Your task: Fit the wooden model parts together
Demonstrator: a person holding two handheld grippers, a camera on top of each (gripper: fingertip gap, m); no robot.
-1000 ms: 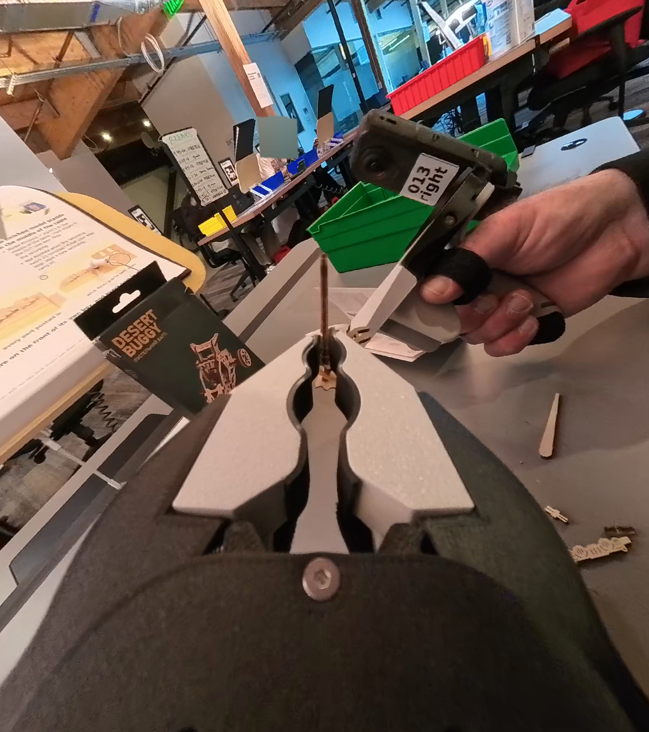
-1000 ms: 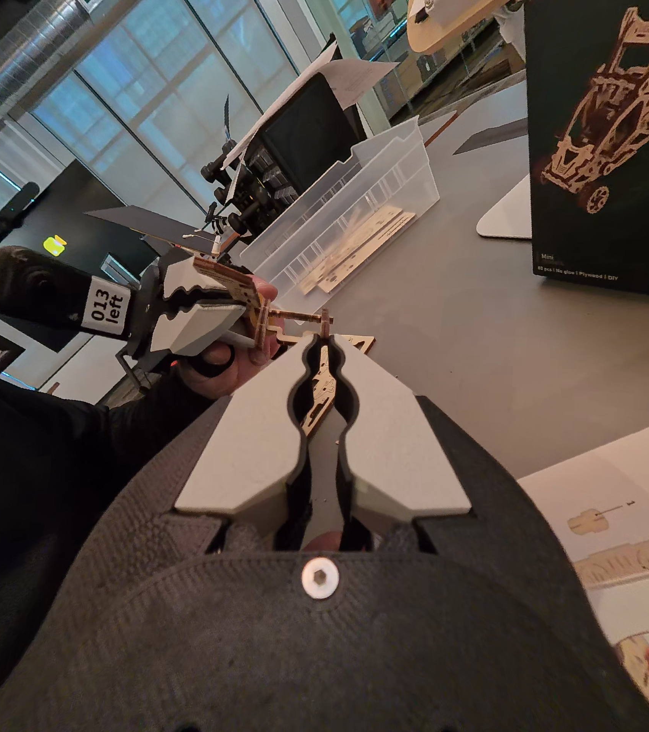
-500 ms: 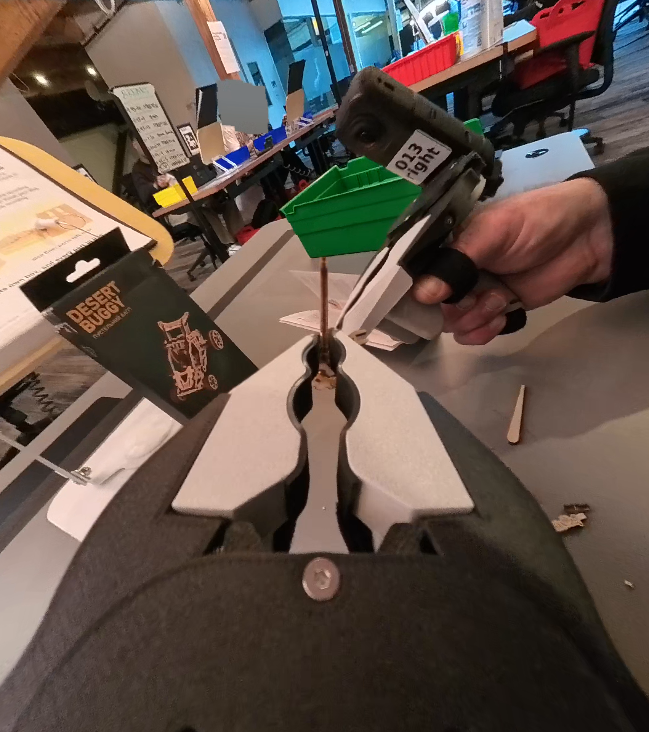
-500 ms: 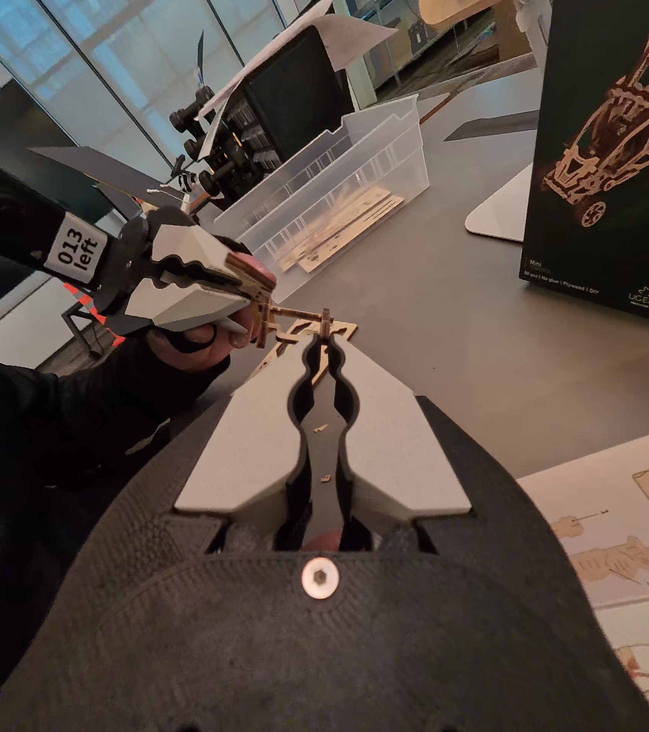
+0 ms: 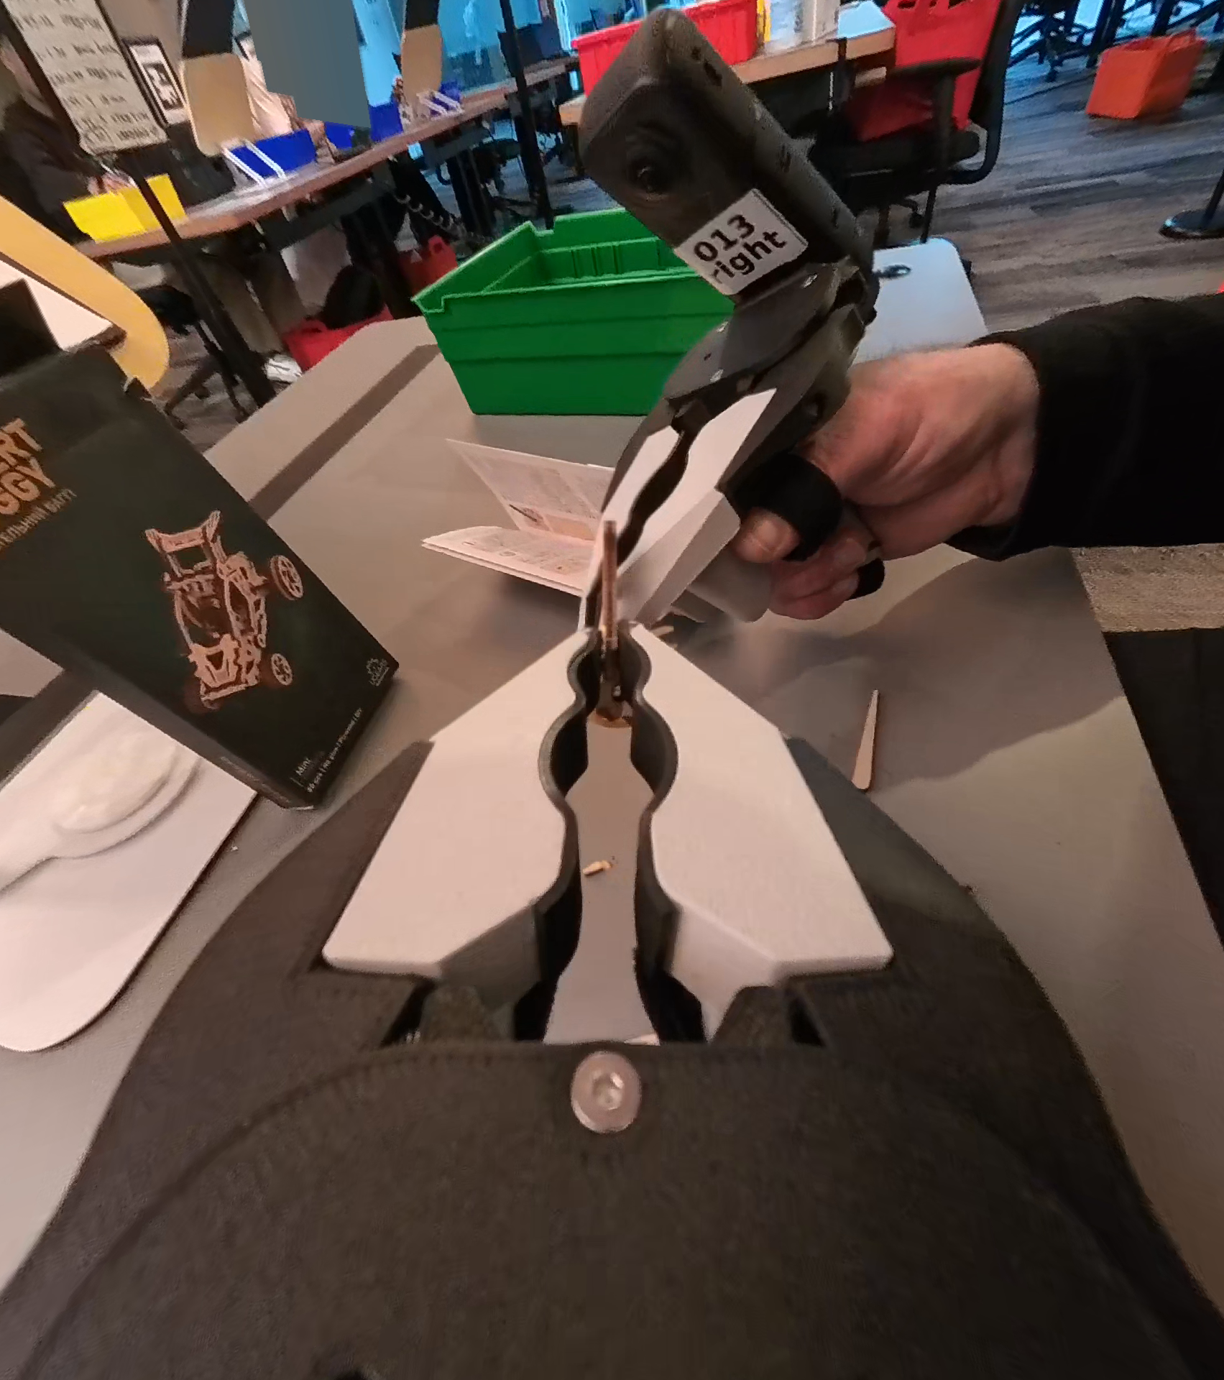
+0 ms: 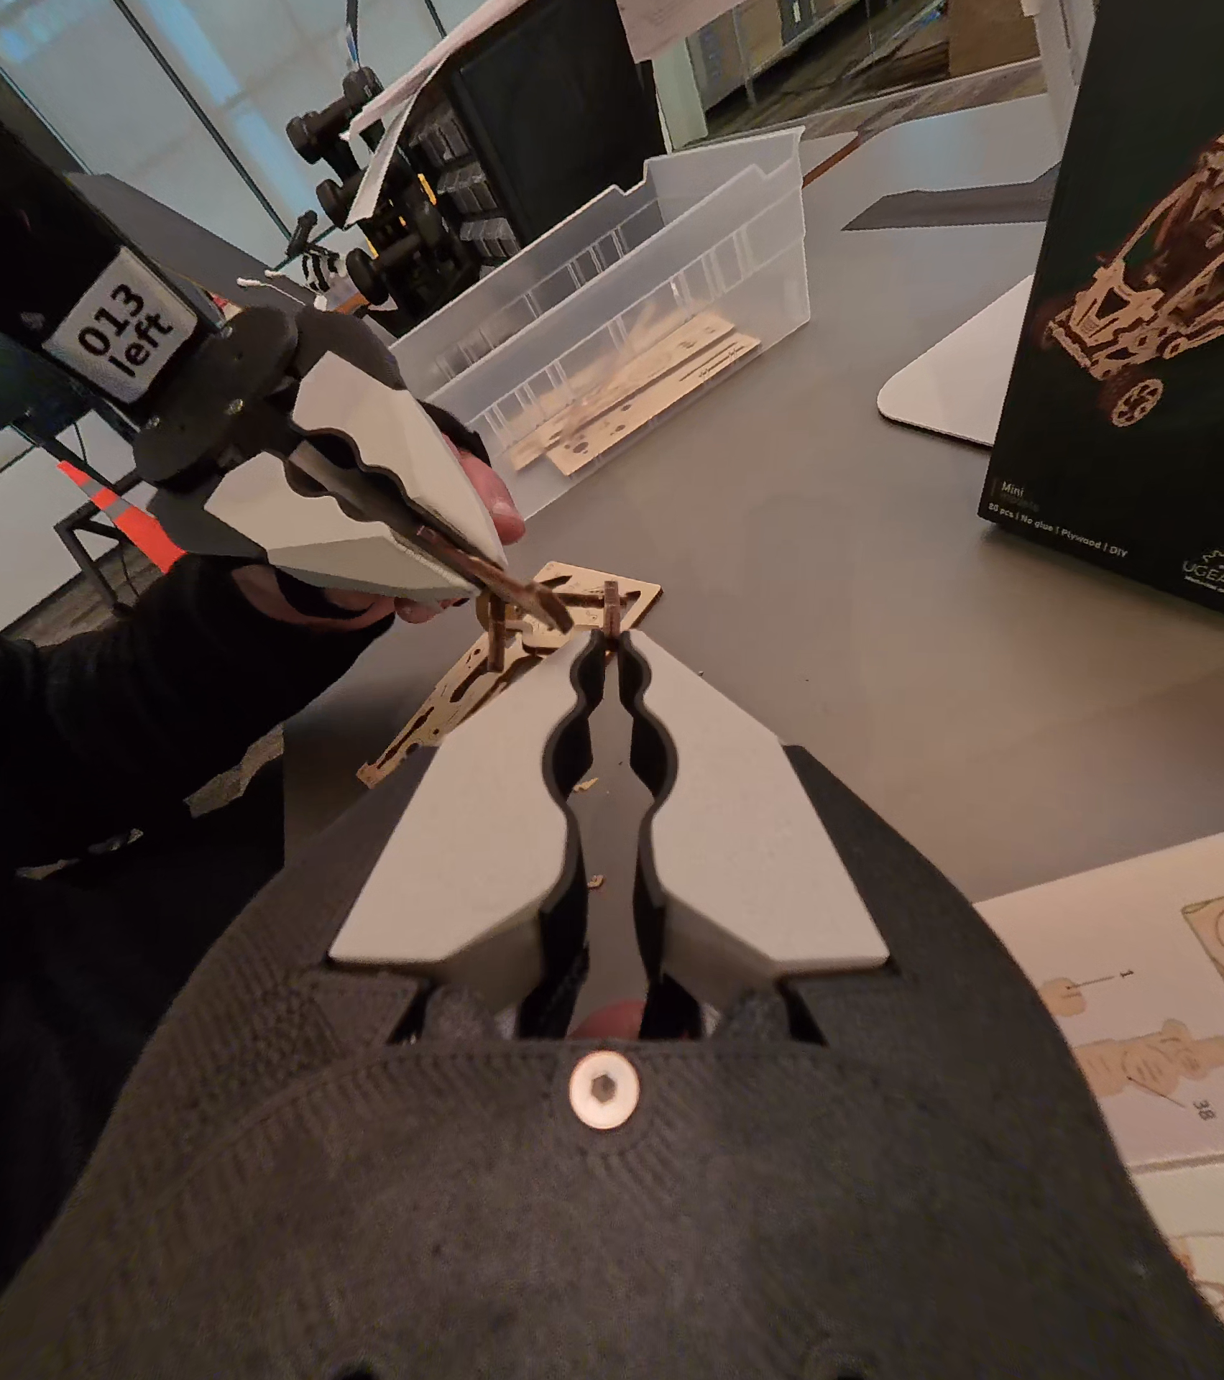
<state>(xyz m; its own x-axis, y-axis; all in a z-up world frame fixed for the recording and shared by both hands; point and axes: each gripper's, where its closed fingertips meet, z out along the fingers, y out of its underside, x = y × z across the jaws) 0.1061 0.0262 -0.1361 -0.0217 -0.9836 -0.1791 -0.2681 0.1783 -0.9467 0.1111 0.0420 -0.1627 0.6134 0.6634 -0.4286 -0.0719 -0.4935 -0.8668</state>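
My left gripper (image 5: 609, 642) is shut on a thin wooden model part (image 5: 607, 575), which I see edge-on, sticking up past the fingertips. In the right wrist view the left gripper (image 6: 478, 586) holds this dark wooden part (image 6: 519, 597) with a short crosspiece and a thin axle running right. My right gripper (image 6: 612, 638) is shut on a small wooden piece (image 6: 610, 601) at the far end of that axle. In the left wrist view the right gripper (image 5: 597, 590) meets the part from the upper right. Both are held just above the grey table (image 6: 855, 672).
A punched-out wooden sheet (image 6: 444, 717) lies on the table under the parts. There is a black model box (image 5: 146, 567), a green bin (image 5: 556, 328), a clear bin with wooden sheets (image 6: 631, 336), an open booklet (image 5: 519, 515), an instruction page (image 6: 1154, 1045) and a wooden sliver (image 5: 866, 739). Less than 4 cm separates the two grippers' tips.
Both grippers have stayed shut on the joined wooden parts and tilted down closer to the table. The left gripper has turned, so its part now points down to the right.
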